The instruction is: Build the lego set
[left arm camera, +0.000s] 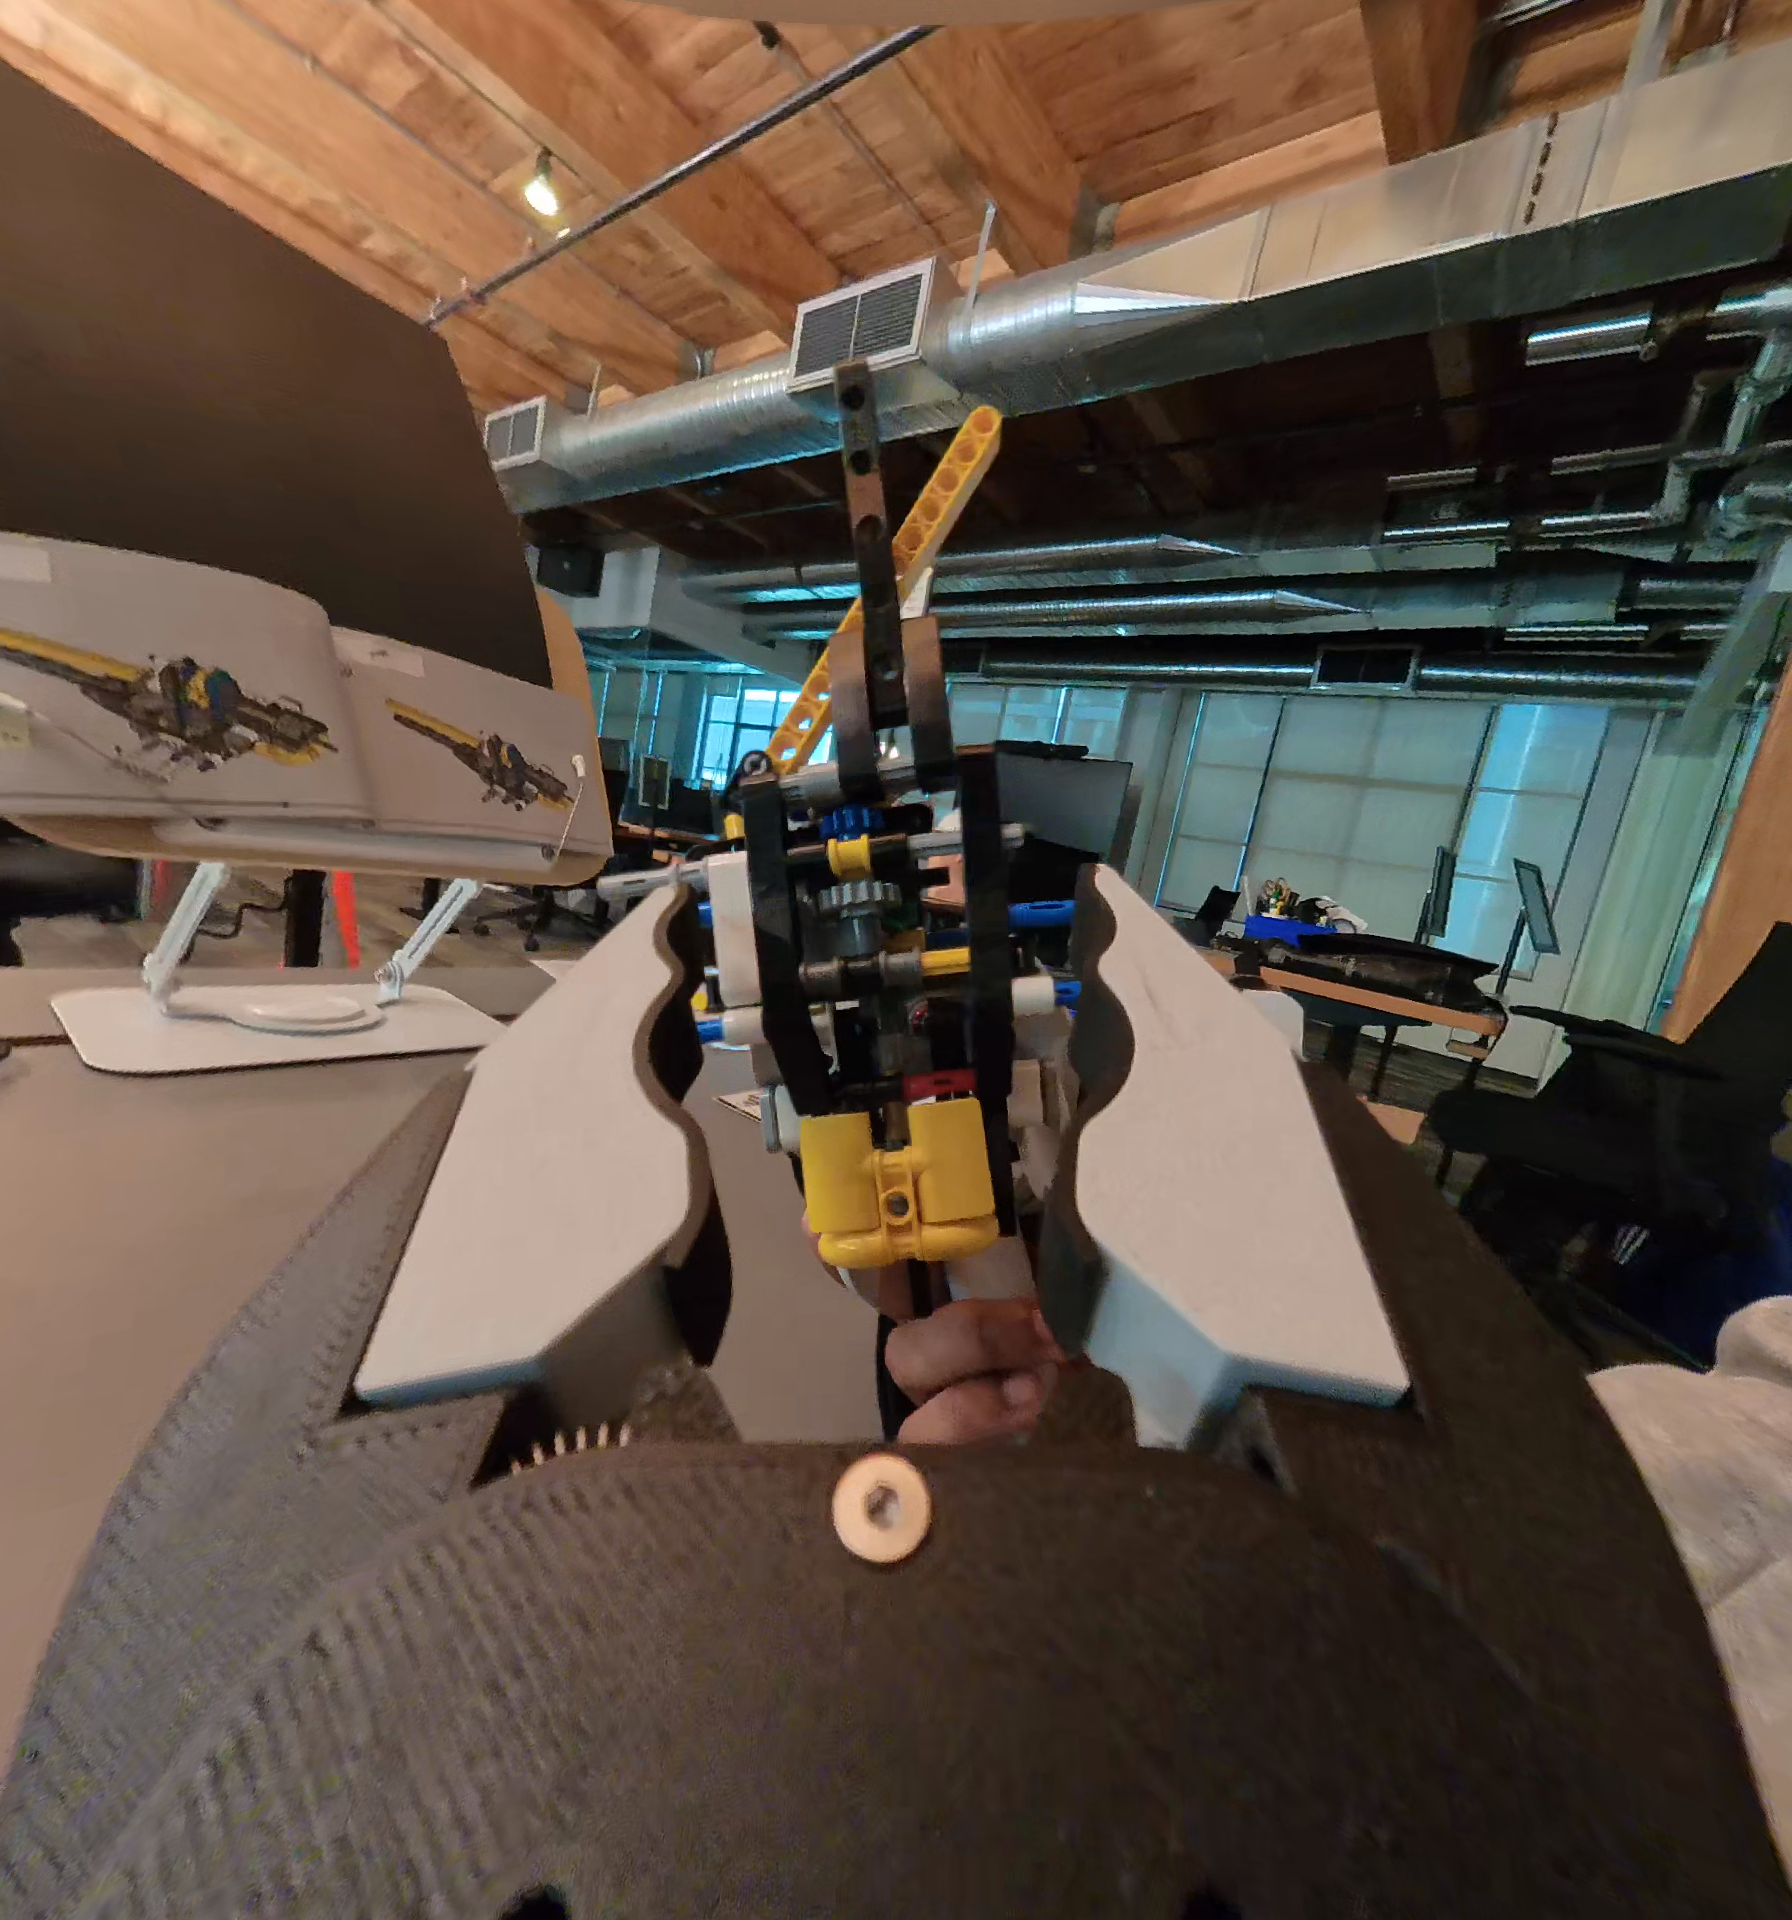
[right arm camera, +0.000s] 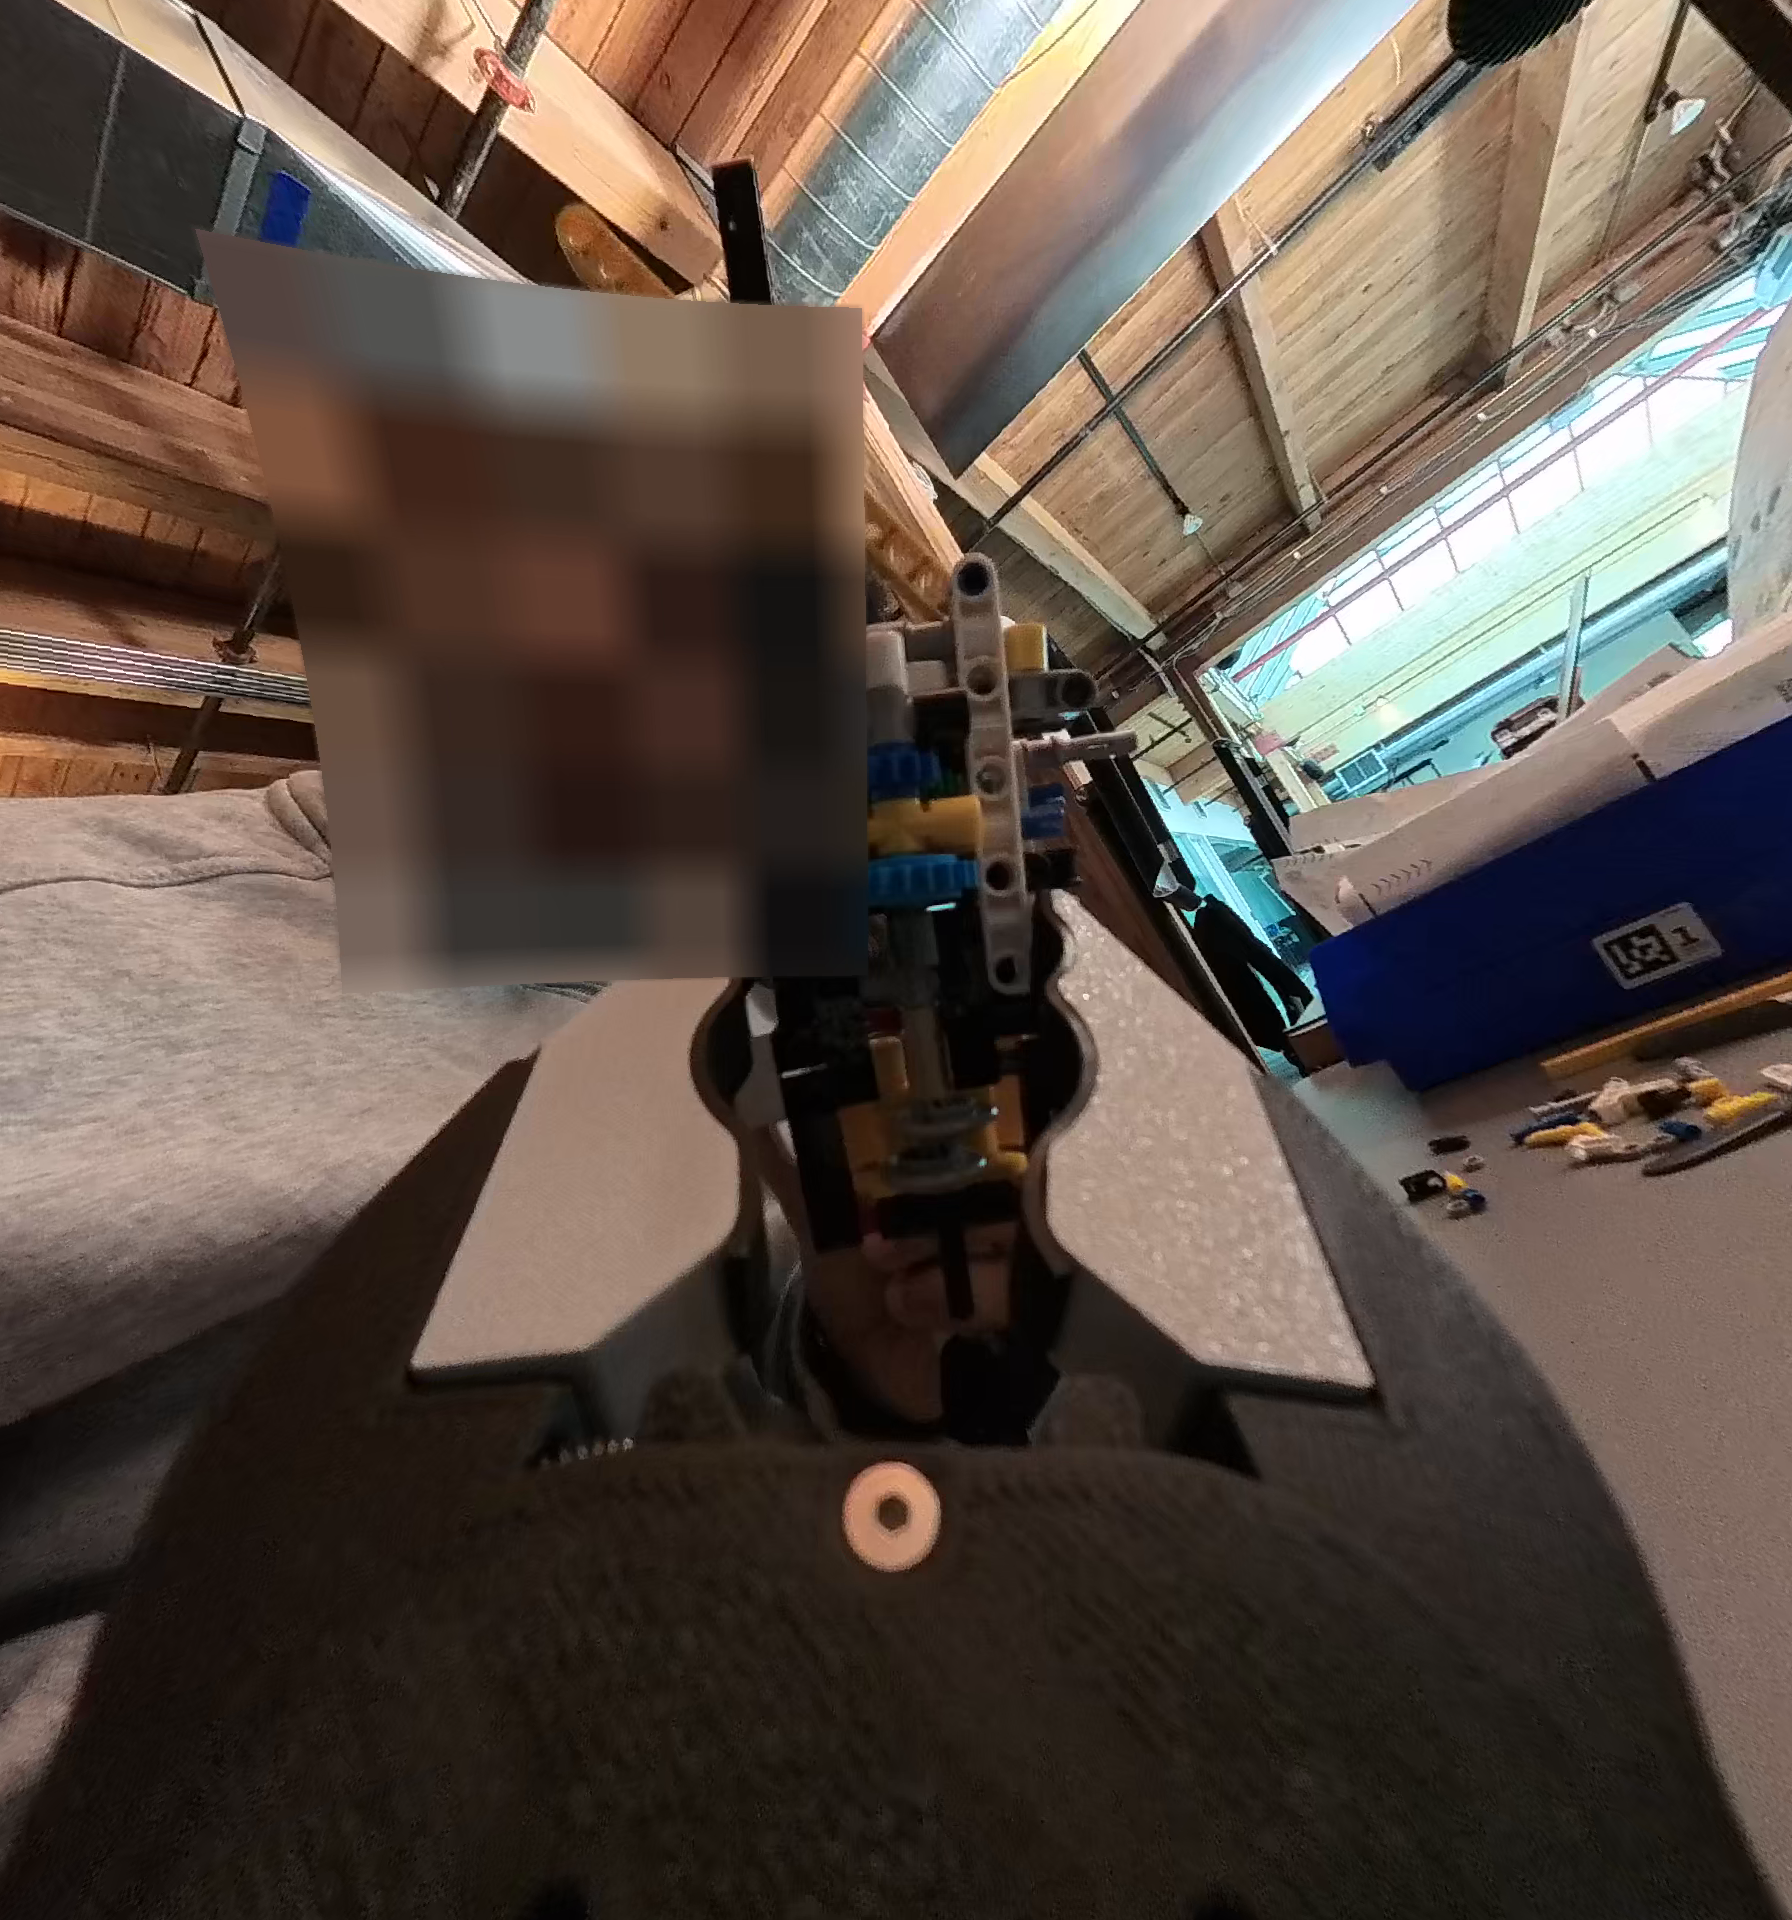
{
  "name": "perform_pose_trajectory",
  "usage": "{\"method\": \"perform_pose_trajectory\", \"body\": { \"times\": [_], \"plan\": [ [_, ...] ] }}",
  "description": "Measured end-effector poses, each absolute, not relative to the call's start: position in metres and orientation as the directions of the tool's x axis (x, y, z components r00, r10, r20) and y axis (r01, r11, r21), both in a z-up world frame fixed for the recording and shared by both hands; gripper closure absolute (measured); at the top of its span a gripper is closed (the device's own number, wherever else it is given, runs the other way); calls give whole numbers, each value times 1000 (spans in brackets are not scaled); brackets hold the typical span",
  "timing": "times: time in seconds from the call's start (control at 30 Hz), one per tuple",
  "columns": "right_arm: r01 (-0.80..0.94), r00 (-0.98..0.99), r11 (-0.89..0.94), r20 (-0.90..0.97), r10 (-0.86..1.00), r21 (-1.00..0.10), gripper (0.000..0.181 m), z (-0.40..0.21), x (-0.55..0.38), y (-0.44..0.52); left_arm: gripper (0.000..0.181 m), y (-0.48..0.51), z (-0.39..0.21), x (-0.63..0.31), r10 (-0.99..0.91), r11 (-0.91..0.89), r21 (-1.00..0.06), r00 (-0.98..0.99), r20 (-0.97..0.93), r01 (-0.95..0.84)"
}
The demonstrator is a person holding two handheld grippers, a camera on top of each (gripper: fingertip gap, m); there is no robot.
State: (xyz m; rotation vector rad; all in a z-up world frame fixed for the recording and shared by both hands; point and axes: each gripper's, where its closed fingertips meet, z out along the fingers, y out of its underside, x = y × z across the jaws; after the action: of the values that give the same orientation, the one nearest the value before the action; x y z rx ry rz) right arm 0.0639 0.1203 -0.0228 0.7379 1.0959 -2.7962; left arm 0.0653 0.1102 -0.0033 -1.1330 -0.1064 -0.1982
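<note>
In the left wrist view, the black-and-yellow beam-and-gear lego assembly point(left arm camera: 887, 997) is held upright at frame centre between the spread fingers of the left tool point(left arm camera: 876, 1049); contact cannot be told. An open instruction booklet point(left arm camera: 248, 707) is seen at left.

In the right wrist view, the assembly point(right arm camera: 949, 935) is pinched by the right tool point(right arm camera: 902, 1049). Loose small pieces point(right arm camera: 1640, 1112) are scattered on the grey tabletop point(right arm camera: 1650, 1403) at right.

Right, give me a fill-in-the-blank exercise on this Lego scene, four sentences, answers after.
1. The long beam slanting up behind the Lego assembly is ___.
2. The open instruction booklet rests on a ___ stand.
3. The loose Lego pieces lie beside a ___ bin.
4. The assembly sits between the fingers of the left ___.

Answers: yellow; white; blue; hand-held gripper
</note>
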Motion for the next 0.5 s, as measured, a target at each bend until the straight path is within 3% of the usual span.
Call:
{"method": "perform_pose_trajectory", "body": {
  "times": [0.5],
  "plan": [
    [271,-881,-660,-457,123,-700,130,-32,64,98,116,100,10,63,-137,476,-848,972,188,231]
  ]
}}
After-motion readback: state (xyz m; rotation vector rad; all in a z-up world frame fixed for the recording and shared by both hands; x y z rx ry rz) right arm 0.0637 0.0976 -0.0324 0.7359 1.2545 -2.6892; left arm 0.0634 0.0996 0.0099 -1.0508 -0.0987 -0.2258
